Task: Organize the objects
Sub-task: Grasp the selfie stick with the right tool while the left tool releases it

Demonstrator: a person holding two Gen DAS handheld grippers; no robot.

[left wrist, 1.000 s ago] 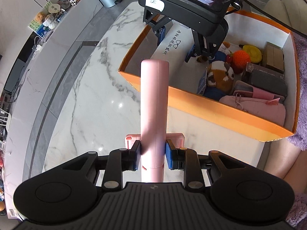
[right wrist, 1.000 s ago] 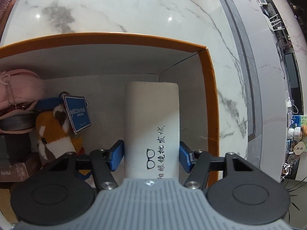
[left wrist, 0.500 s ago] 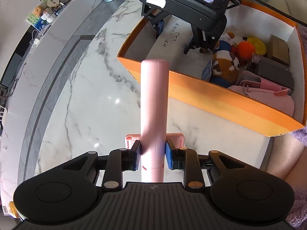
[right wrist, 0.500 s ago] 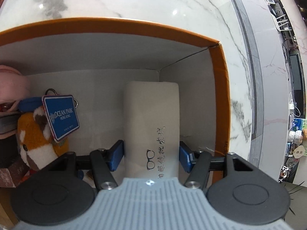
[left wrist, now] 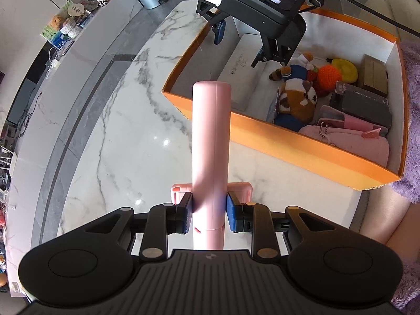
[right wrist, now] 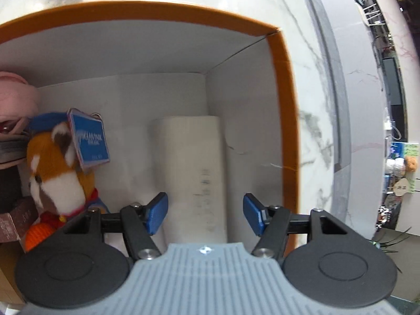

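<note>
Left gripper (left wrist: 209,214) clamped on pink cylinder case (left wrist: 211,141), blue pads pressing both sides, held above marble tabletop (left wrist: 110,141), just outside near wall of orange box (left wrist: 302,152); right gripper (right wrist: 205,215) spread wide, pads clear of white glasses case (right wrist: 195,170) lying on box floor (right wrist: 131,120) beside right wall, near far corner; red panda plush (right wrist: 56,173) with blue tag (right wrist: 88,139) left of case; pink pouch (left wrist: 349,144), dark boxes (left wrist: 365,105), orange knit toy (left wrist: 329,74) packed at other end of box.
</note>
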